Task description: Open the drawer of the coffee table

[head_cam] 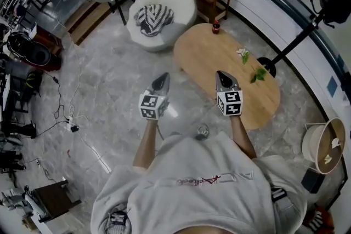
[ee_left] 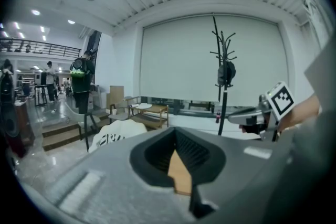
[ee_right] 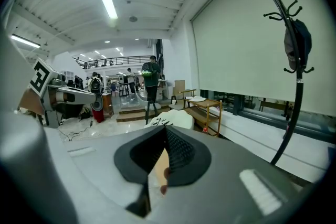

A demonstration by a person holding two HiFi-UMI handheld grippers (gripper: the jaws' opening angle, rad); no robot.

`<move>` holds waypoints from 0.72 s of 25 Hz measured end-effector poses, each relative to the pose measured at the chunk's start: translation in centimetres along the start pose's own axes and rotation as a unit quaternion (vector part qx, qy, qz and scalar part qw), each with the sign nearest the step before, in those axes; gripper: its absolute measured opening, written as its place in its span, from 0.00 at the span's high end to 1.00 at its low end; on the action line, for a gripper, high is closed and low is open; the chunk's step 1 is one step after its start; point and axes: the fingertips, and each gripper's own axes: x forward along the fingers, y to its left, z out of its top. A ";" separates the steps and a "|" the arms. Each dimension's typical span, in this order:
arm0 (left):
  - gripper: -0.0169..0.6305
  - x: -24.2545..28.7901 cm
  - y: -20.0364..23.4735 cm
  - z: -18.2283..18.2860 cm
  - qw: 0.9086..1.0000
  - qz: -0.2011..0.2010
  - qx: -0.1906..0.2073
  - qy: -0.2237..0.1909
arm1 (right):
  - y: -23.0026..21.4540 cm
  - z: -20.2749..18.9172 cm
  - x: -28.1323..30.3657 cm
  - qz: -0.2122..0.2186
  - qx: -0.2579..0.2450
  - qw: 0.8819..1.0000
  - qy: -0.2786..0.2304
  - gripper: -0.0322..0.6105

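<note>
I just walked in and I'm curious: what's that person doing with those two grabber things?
A person stands by the oval wooden coffee table with a gripper in each hand. The left gripper and the right gripper are both shut and empty, held out in the air near the table's end. Neither touches the table, so nothing has been opened yet.

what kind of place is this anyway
Probably a large open studio or showroom with a staged lounge corner: an oval wooden coffee table, a white beanbag and a coat stand, with a mezzanine railing behind.
</note>
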 end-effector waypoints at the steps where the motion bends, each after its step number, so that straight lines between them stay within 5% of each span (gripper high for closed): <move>1: 0.97 0.3 -0.2 0.0 1.000 -0.005 0.003 0.003 | -0.3 -0.2 -0.2 -0.006 0.003 1.000 0.001 0.94; 11: 0.97 5.1 -5.3 0.4 0.993 -0.117 0.030 0.014 | -5.3 -2.8 -4.8 -0.112 0.046 0.993 0.008 0.94; 18: 0.97 9.3 -8.3 0.3 0.972 -0.228 0.050 0.017 | -7.5 -4.6 -7.8 -0.213 0.071 0.974 0.019 0.94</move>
